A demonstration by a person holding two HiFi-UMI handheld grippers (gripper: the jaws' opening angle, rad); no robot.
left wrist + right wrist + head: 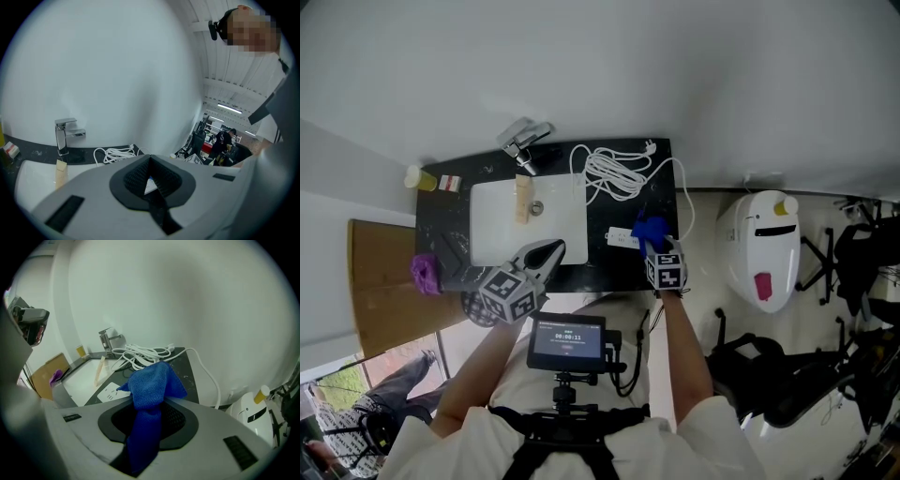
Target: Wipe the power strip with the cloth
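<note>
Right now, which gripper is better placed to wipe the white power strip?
Right. The right gripper has its fingers shut on the blue microfibre cloth, right beside the white power strip. The left gripper is empty, near the white sink.

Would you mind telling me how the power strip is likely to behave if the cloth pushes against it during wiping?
The power strip looks flat and rigid, so it probably won't tip. Lying loose on the glossy dark counter, it may slide under the cloth. Its coiled cord could drag or twist it.
</note>
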